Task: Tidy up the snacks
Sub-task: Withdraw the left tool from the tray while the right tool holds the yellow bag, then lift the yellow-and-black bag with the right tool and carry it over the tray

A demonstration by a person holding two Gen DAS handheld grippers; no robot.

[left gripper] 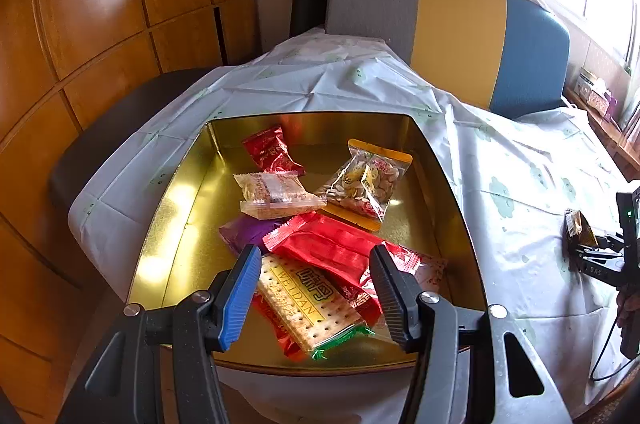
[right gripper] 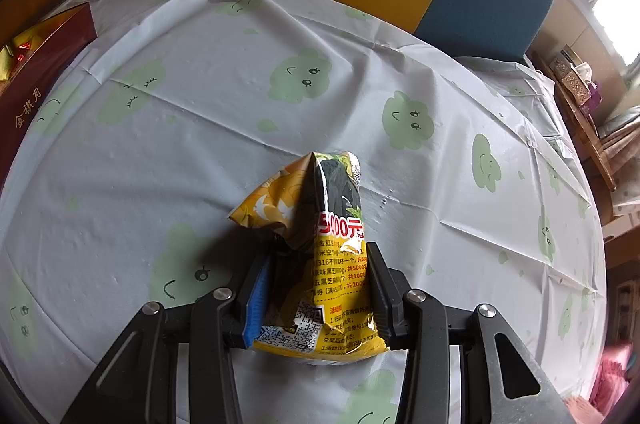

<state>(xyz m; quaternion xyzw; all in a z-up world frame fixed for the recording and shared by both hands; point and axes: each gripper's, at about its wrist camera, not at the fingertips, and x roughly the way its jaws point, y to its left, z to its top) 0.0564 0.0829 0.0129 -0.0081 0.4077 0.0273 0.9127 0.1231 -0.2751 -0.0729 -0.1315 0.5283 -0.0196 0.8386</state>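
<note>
A gold tin box (left gripper: 188, 192) sits on the table with several snack packets inside: a small red packet (left gripper: 272, 154), a clear cereal bar (left gripper: 276, 194), a seed packet (left gripper: 364, 182), a purple packet (left gripper: 246, 230), a big red packet (left gripper: 324, 244) and a cracker packet (left gripper: 304, 308). My left gripper (left gripper: 310, 288) hovers open above the near packets, holding nothing. My right gripper (right gripper: 316, 288) is shut on a yellow and black snack bag (right gripper: 320, 224), its pads squeezing the bag's lower half just above the tablecloth. In the left wrist view that bag (left gripper: 576, 224) shows at the far right.
A white tablecloth with green cloud faces (right gripper: 304, 72) covers the round table. The tin's dark red outer wall (right gripper: 36, 80) shows at the left of the right wrist view. A grey, yellow and blue chair back (left gripper: 452, 28) stands behind the table. Wooden cabinets (left gripper: 100, 4) line the left.
</note>
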